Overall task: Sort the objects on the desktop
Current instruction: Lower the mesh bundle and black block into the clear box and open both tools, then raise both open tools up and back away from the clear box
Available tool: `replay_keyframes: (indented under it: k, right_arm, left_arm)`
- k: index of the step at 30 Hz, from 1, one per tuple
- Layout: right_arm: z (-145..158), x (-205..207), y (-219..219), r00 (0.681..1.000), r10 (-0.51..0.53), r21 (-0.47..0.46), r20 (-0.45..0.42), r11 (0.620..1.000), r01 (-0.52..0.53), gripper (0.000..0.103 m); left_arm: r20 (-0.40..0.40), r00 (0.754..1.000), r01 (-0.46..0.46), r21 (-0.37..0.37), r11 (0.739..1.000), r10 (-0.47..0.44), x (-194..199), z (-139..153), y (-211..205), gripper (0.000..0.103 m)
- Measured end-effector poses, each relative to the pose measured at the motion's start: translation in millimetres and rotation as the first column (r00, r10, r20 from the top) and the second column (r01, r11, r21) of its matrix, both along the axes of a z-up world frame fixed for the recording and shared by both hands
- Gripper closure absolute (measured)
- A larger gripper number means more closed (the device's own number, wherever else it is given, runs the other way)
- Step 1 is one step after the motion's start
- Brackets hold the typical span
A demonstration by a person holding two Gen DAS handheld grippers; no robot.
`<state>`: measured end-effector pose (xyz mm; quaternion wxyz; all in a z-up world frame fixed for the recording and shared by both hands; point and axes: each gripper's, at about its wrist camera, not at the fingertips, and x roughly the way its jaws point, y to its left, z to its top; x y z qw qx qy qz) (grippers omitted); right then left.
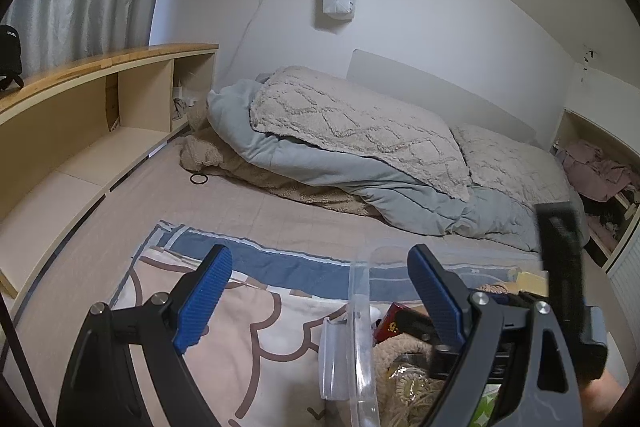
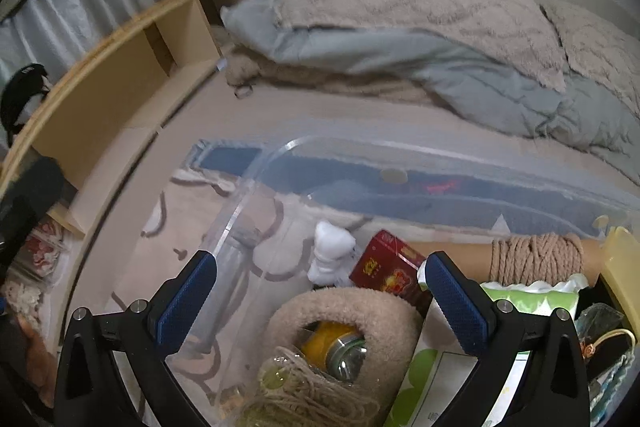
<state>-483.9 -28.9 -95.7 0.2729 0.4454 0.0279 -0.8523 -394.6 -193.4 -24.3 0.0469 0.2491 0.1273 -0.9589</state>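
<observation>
Your sorting goes into the clear plastic storage bin (image 2: pixel 256 183), which sits on the patterned beige-and-blue cloth (image 1: pixel 224 311) spread over the bed. It already holds a good deal: a fuzzy beige ring-shaped item (image 2: pixel 340 307) with a yellow-topped glass jar (image 2: pixel 336 347) showing through its hole, a bundle of pale twine (image 2: pixel 308 395) at the near edge, a red printed carton (image 2: pixel 388 267), a small white fluffy toy (image 2: pixel 332 251), a cardboard tube wound with tan rope (image 2: pixel 536 259), a green-and-white tissue pack (image 2: pixel 532 297) and a yellow plastic piece (image 2: pixel 620 259) at the right end. Judging by that, most of the sorting looks done.

Your right gripper (image 2: pixel 320 297) hangs over the bin with its blue-padded fingers spread wide and nothing between them, so it is released. Your left gripper (image 1: pixel 320 291) is likewise spread apart and empty, straddling the bin's left wall, with one finger over the cloth and the other over the contents.

The cloth to the left of the bin shows no loose item in either view, so little seems left there. The only stray thing you can see further out is a small black ring (image 1: pixel 199 179) lying on the sheet near the rumpled grey-and-beige duvet (image 1: pixel 360 147); whether it belongs to the task you cannot tell. Beyond that stand the pale wooden shelf unit (image 1: pixel 100 95) along the wall and the grey curtain (image 1: pixel 80 3).
</observation>
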Motion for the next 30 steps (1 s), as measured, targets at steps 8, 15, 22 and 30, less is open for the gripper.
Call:
replay_keyframes:
  k: [8,15,22,30]
  right_arm:
    - [23.2,24.0,26.2,0.996,0.005,-0.084,-0.085,0.996,-0.012,0.0]
    - [42.1,46.4,50.1,0.988,-0.008,-0.094,-0.151,0.996,-0.007,0.0]
    - [63.6,74.4,83.2,0.963,-0.058,-0.109,-0.262,0.994,0.03,0.0]
    - [78.1,103.6,125.8,0.936,-0.131,-0.137,-0.327,0.986,0.09,0.0]
  left_arm:
    - [0.017,1.0,-0.013,-0.029,0.999,0.014,11.1,5.1,3.1,0.013]
    - [0.018,1.0,-0.016,-0.072,0.997,0.018,27.5,16.2,15.2,0.005]
    - [0.005,1.0,-0.021,-0.123,0.992,0.022,51.1,28.7,30.1,0.002]
    - [0.002,1.0,-0.03,-0.165,0.986,0.031,76.3,37.2,41.7,0.0]
